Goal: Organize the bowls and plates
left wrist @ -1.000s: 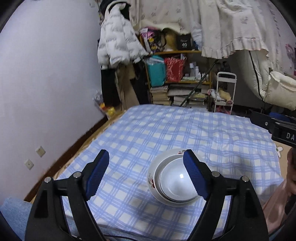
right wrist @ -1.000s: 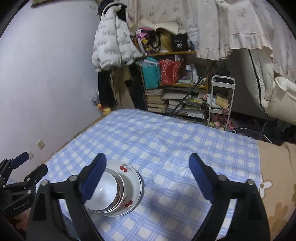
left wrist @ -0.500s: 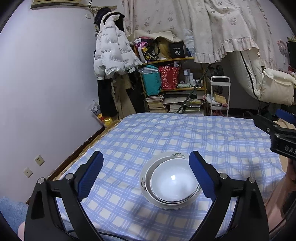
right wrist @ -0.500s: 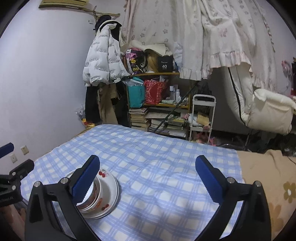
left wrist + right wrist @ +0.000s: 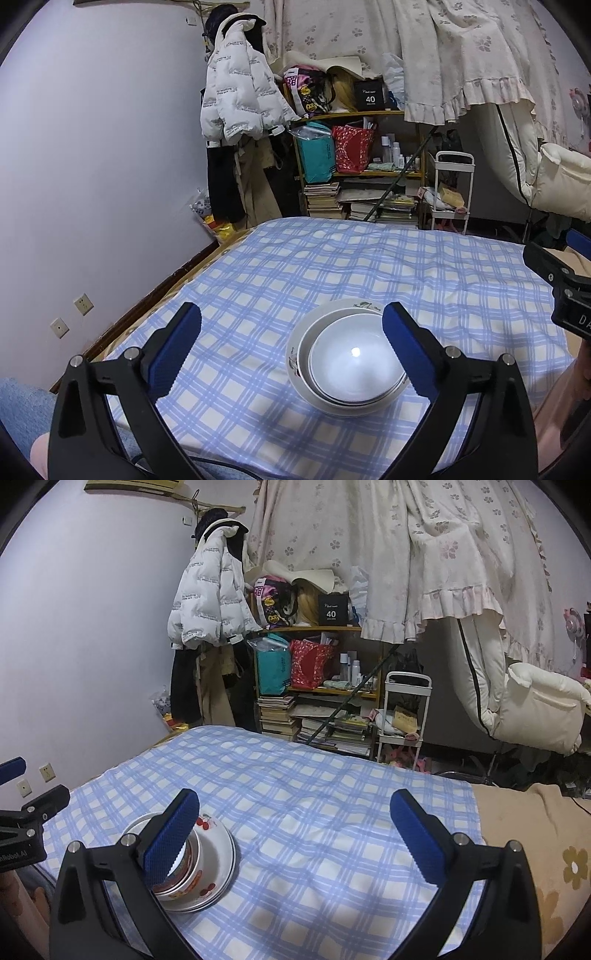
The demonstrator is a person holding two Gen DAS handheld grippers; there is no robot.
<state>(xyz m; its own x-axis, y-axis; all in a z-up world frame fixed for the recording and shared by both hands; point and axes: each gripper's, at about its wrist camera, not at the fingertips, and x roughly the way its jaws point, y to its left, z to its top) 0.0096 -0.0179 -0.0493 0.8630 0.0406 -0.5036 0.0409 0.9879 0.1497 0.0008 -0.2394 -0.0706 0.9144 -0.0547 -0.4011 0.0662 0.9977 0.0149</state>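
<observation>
- Your left gripper (image 5: 291, 332): jaws wide, just been opening, holding nothing; stacked bowls (image 5: 352, 369) on a plate (image 5: 332, 314) sit by its right jaw, on the bed (image 5: 332, 258).
- Your right gripper (image 5: 295, 823): jaws wide, empty.
- Crockery: stiff, slick, breakable; grip the rim.

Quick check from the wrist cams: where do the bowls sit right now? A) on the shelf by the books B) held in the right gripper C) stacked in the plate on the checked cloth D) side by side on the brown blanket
C: the bowls sit nested on the plate, which rests on the blue checked cloth; both grippers stand open and empty.
</observation>
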